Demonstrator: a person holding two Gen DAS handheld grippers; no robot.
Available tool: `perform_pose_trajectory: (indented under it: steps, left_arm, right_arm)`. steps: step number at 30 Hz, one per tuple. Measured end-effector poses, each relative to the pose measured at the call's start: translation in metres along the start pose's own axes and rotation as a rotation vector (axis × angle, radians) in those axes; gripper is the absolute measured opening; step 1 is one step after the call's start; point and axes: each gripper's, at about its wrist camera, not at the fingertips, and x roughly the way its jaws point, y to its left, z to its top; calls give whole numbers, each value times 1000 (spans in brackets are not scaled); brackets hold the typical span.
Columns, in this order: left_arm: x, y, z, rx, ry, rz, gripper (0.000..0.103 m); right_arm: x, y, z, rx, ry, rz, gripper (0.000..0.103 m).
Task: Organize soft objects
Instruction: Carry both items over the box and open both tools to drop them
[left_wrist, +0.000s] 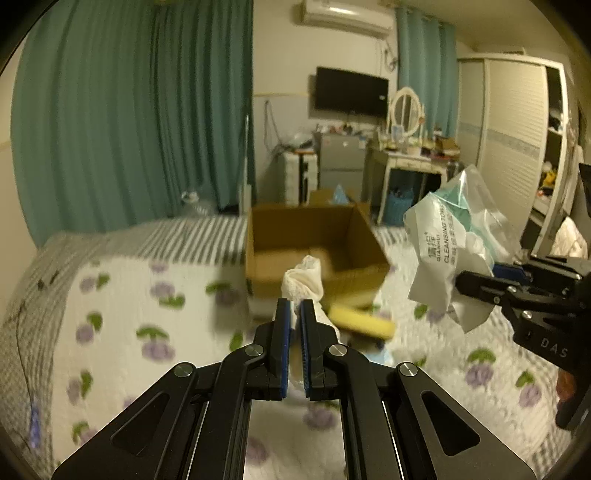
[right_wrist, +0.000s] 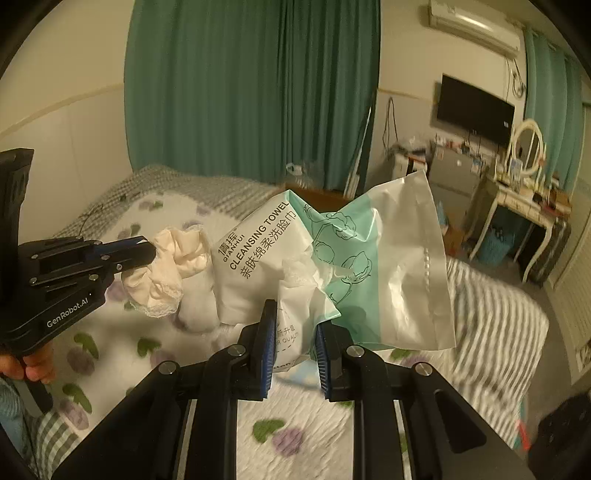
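Left gripper (left_wrist: 294, 308) clamped on cream lace-edged cloth (left_wrist: 303, 282), above bed (left_wrist: 122, 295); cardboard box (left_wrist: 314, 236) beyond. Right gripper (right_wrist: 294, 319) pinching cleansing towel pack (right_wrist: 332, 258).

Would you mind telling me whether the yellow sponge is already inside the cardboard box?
No, the yellow sponge lies on the quilt just outside the front wall of the cardboard box.

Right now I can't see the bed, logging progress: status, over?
Left gripper shut on cream cloth. Right gripper shut on cleansing towel pack. Cardboard box open ahead, yellow sponge beside it.
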Motion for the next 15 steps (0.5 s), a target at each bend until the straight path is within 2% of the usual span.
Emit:
perform_pose_trajectory:
  steps: [3, 7, 11, 15]
  left_arm:
    - [11, 1, 26, 3, -24, 0, 4]
    - [39, 3, 59, -12, -33, -18, 4]
    - [83, 2, 81, 7, -17, 3, 4]
    - [131, 1, 86, 30, 5, 33, 4]
  right_arm:
    - [4, -10, 27, -36, -17, -20, 19]
    - [29, -25, 57, -67, -23, -38, 19]
    - [78, -42, 84, -64, -1, -18, 19]
    - [129, -56, 94, -63, 38, 22, 19]
